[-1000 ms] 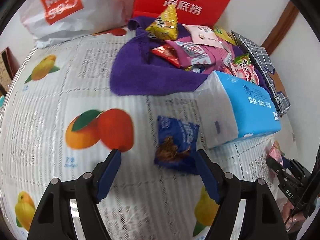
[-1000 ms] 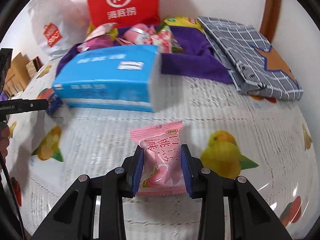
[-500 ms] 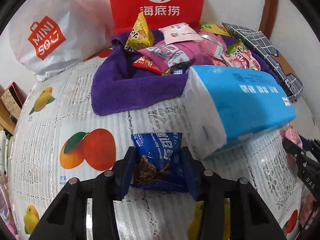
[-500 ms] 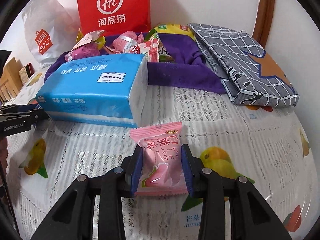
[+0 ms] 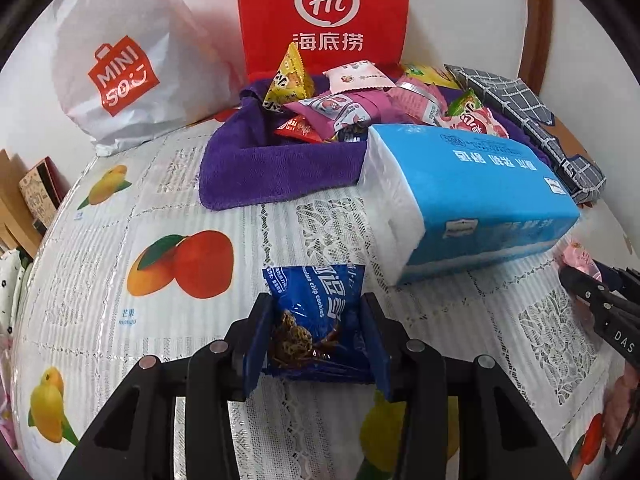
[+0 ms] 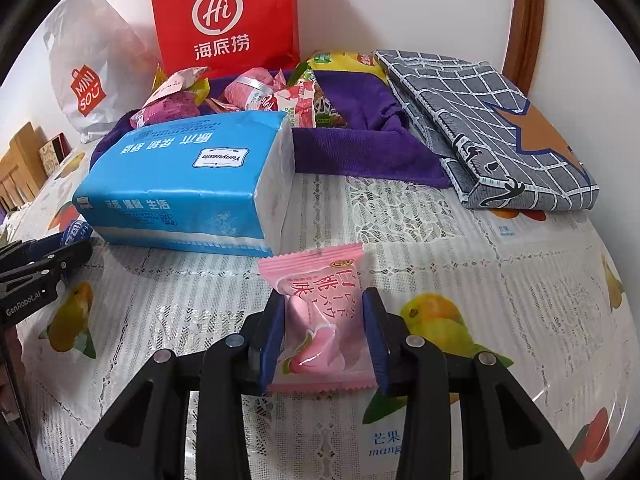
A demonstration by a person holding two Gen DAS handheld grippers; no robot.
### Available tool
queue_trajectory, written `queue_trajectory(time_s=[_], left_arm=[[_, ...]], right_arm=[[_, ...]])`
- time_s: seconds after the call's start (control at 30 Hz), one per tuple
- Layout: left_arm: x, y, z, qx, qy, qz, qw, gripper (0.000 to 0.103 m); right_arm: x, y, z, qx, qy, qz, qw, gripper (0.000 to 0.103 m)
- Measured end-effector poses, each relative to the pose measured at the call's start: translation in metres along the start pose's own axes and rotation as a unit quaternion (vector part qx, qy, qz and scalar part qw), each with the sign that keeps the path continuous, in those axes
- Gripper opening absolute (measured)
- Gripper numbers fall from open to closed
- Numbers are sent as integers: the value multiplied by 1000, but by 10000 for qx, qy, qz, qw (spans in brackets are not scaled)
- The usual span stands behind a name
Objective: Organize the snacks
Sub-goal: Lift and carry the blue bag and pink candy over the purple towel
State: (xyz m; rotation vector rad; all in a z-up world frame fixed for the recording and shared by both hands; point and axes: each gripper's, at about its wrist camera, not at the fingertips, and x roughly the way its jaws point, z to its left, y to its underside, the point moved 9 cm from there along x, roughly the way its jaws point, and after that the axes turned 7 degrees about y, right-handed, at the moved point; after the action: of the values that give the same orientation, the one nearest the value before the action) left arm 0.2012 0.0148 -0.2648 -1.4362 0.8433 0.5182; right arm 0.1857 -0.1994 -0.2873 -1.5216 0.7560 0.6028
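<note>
My left gripper (image 5: 316, 340) is shut on a blue chocolate chip cookie packet (image 5: 320, 300) just above the fruit-print tablecloth (image 5: 120, 280). My right gripper (image 6: 322, 340) is shut on a pink peach snack packet (image 6: 320, 312). It also shows at the right edge of the left wrist view (image 5: 600, 300). A purple towel (image 5: 272, 164) at the back holds a pile of several snack packets (image 5: 340, 108). It shows in the right wrist view too (image 6: 360, 144). Both grippers are in front of the towel, with the tissue pack between.
A blue tissue pack (image 5: 472, 196) lies in front of the towel, also in the right wrist view (image 6: 192, 184). A red Hi bag (image 5: 324, 16) and a white Miniso bag (image 5: 124, 64) stand against the wall. A folded grey checked cloth (image 6: 488, 128) lies at the right.
My left gripper has closed on the blue cookie packet, which lay loose on the cloth a second ago. The right gripper keeps the pink packet and has drawn back slightly.
</note>
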Motion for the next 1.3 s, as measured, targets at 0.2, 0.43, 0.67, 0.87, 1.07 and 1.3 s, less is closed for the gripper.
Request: queue_trajectory(time_s=[0.2, 0.43, 0.67, 0.87, 1.07, 1.3], left_arm=[[0, 1, 1, -8, 9, 1, 10000, 45], [0, 1, 0, -38, 55, -2, 10000, 45], [0, 1, 1, -46, 94, 0, 9999, 45], [-1, 1, 0, -59, 82, -10, 9999, 43], [-7, 2, 2, -289, 364, 154, 9988, 42], [-39, -7, -1, -275, 395, -10, 9988, 42]], right_arm=[[0, 0, 0, 10, -50, -3, 10000, 40], [0, -1, 0, 40, -112, 4, 9999, 42], [0, -1, 1, -43, -99, -7, 9999, 41], [1, -3, -1, -43, -95, -14, 9999, 40], [-4, -2, 2, -149, -20, -11, 9999, 35], [-37, -14, 3, -82, -139, -230, 9996, 35]])
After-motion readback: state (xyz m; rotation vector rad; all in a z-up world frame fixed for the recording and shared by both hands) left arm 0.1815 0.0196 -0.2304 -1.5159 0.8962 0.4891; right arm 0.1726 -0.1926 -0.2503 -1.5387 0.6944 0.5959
